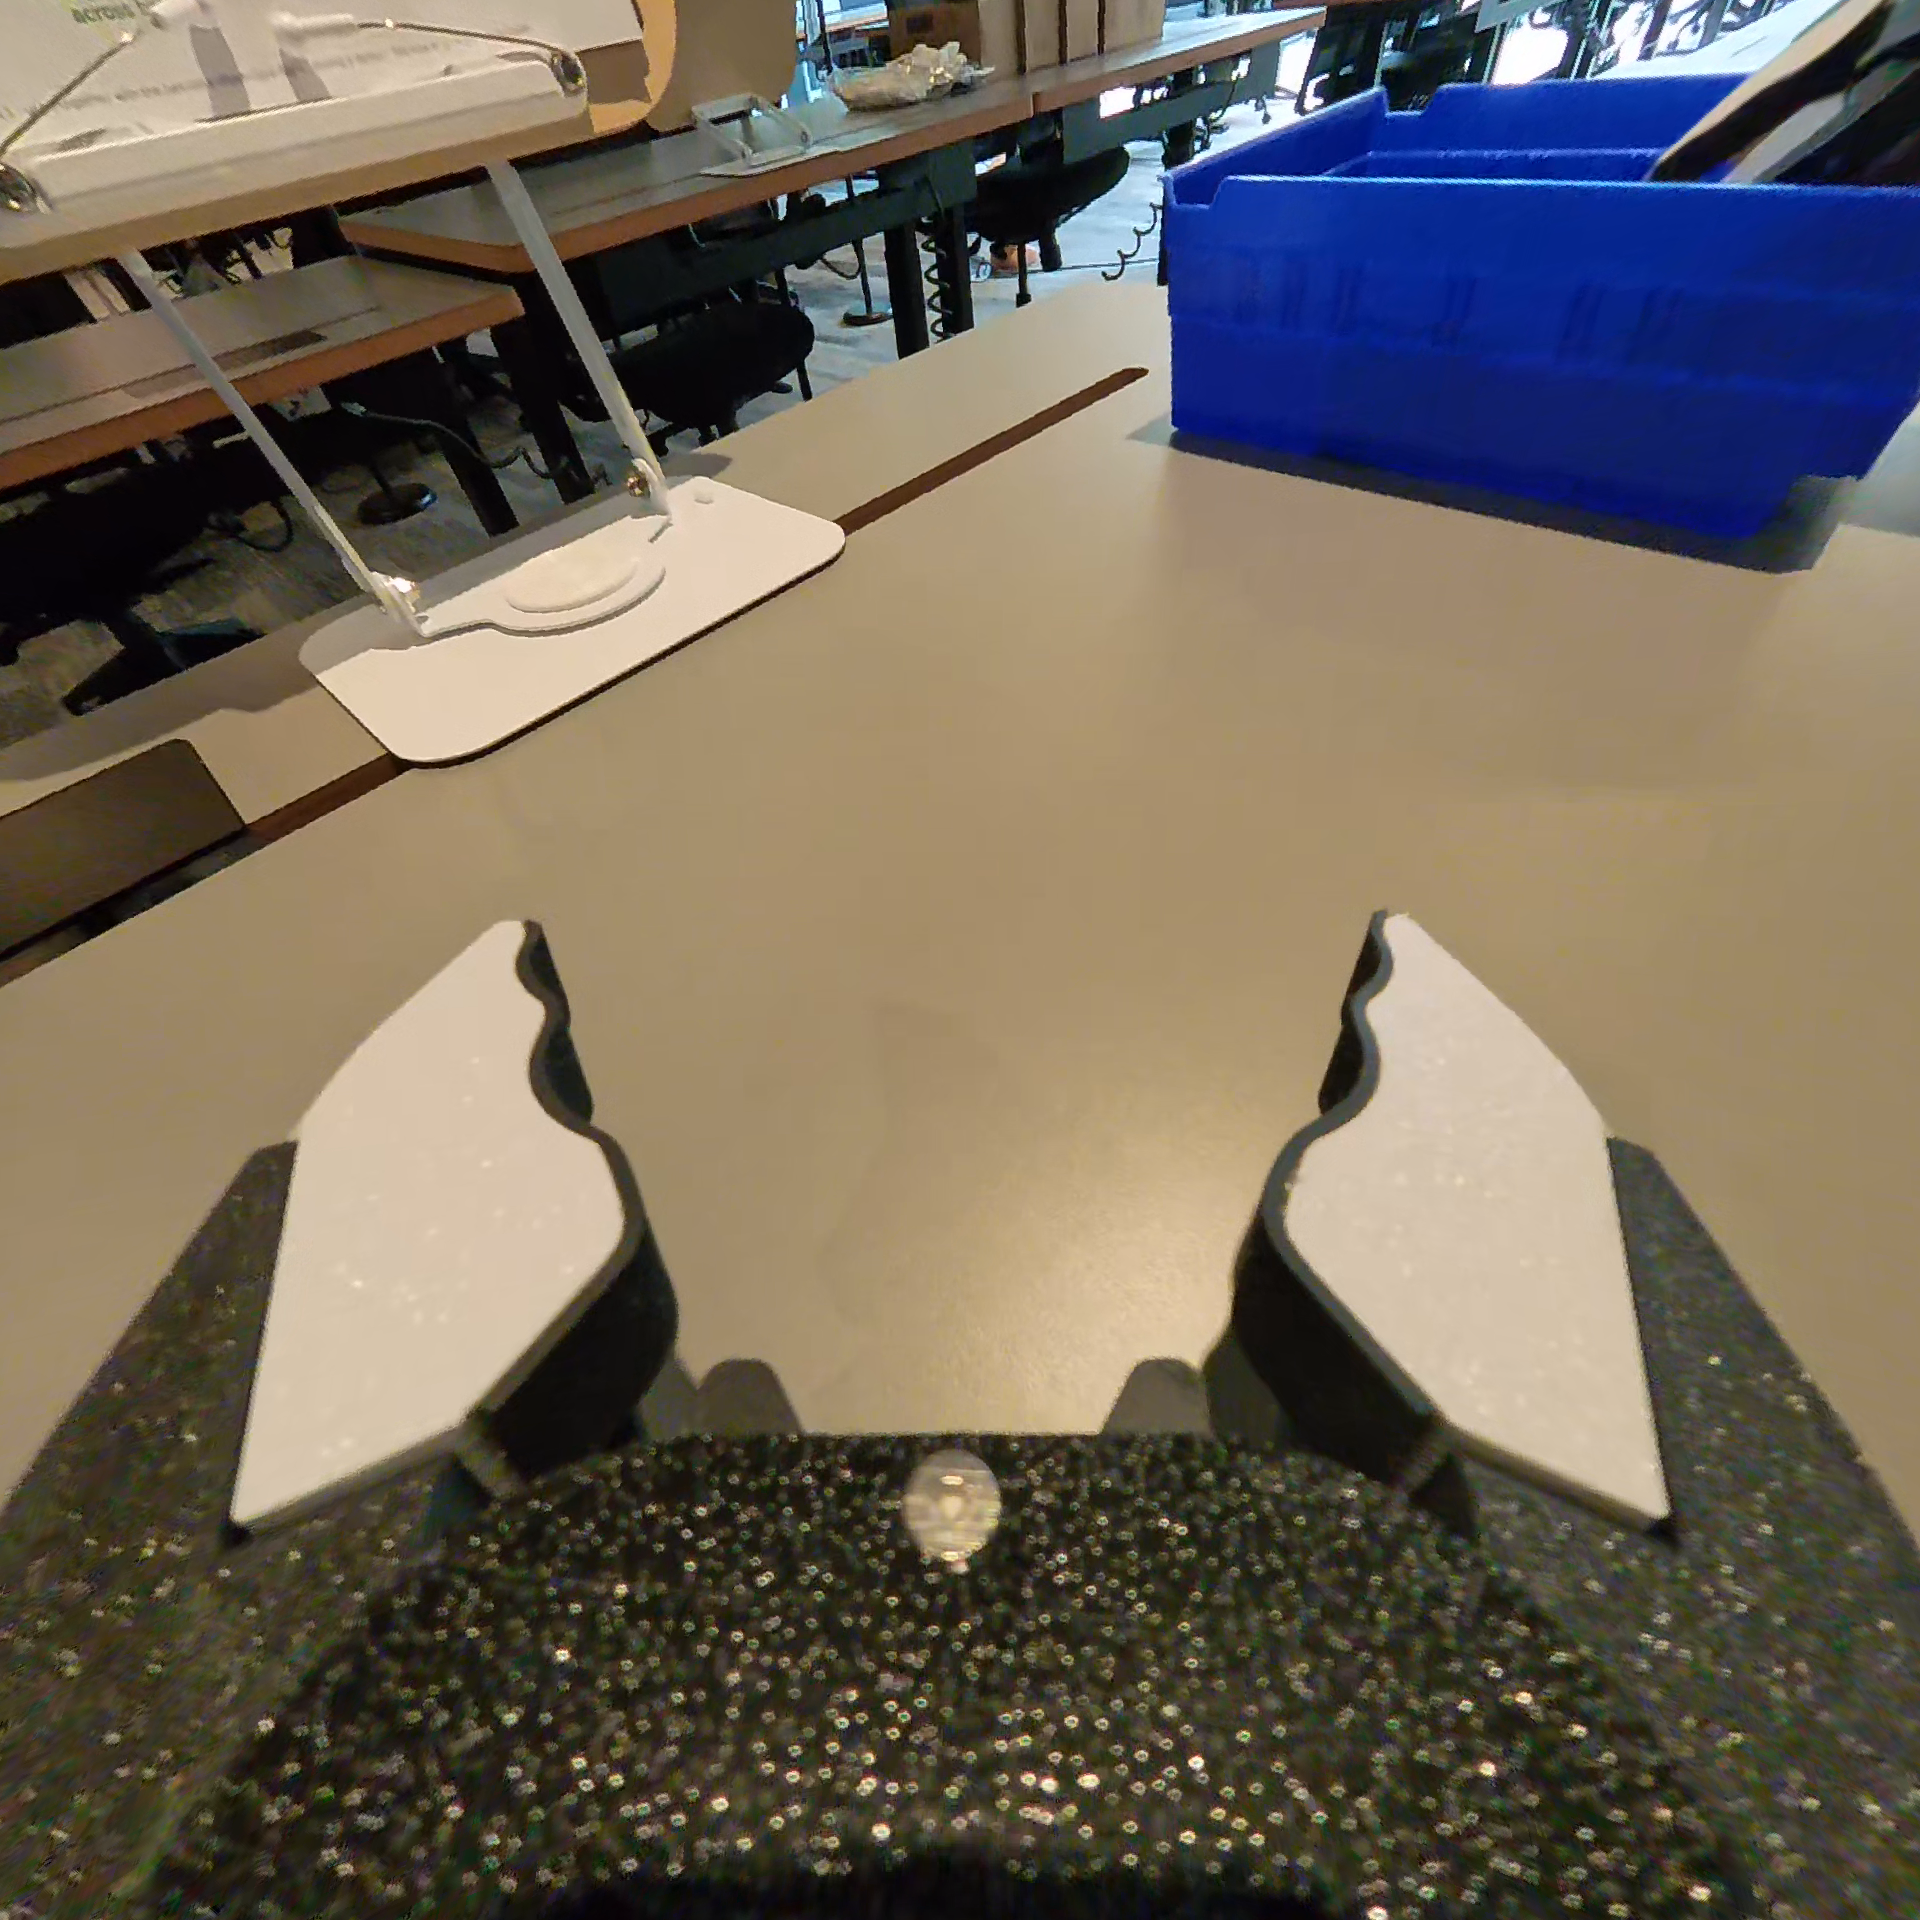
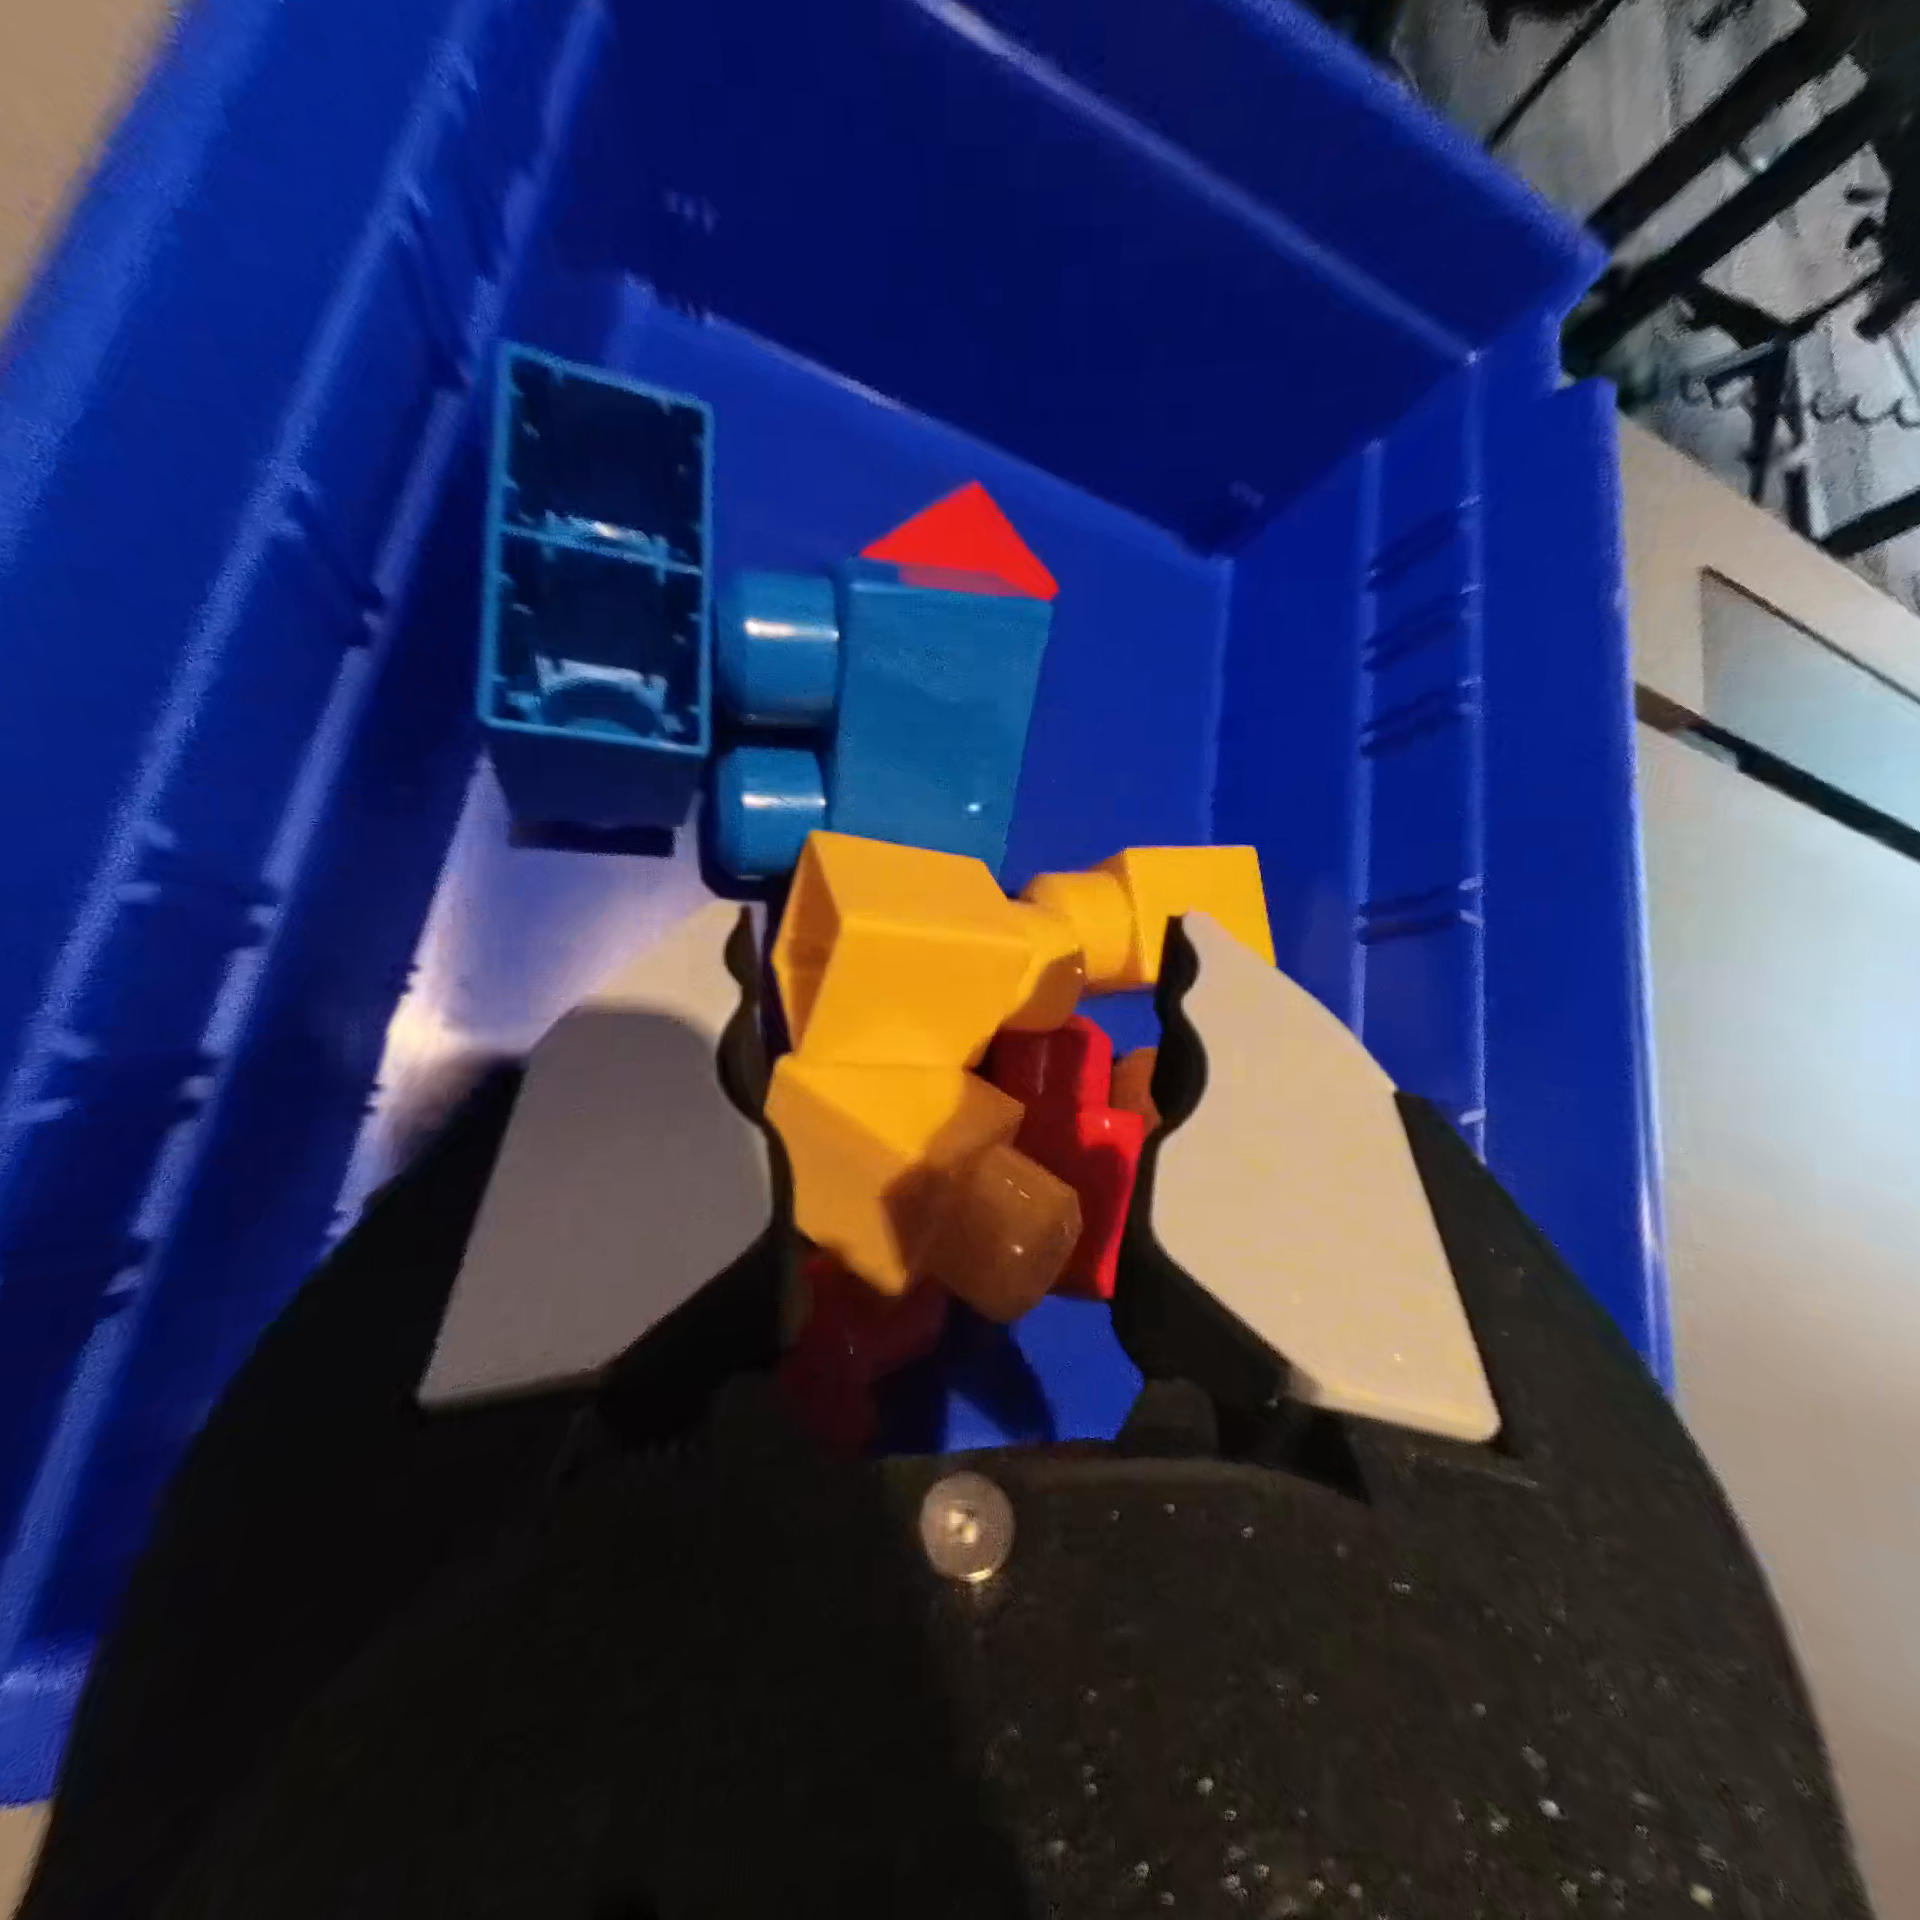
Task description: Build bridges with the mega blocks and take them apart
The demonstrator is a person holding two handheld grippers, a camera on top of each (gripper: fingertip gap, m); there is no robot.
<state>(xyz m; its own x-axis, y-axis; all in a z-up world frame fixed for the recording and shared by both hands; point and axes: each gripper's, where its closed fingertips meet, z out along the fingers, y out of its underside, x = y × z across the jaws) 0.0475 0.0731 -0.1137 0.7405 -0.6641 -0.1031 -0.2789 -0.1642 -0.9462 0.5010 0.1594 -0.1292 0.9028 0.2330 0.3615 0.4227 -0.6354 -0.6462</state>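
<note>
Left wrist view bright, sharp, edges bowed – right wrist view dimmer, motion-blurred, glare on the bin floor (image 2: 468, 997).

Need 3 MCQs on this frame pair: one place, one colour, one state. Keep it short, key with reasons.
1. Where are the blocks?
A. On the white stand base
B. In the blue bin
C. Spread on the table

2. What colour are the blocks between the right hand-held gripper's fingers?
A. Green
B. White
C. Yellow

3. What state is the left hand-held gripper in?
A. Open and empty above the table
B. Shut on a red block
C. Holding the bin's rim

Key: 1 B, the right wrist view shows blue blocks, yellow blocks and red blocks lying inside the bin walls; 2 C, yellow pieces sit in the gap between the fingers; 3 A, the jaws stand wide apart with only bare tabletop between them.
</note>
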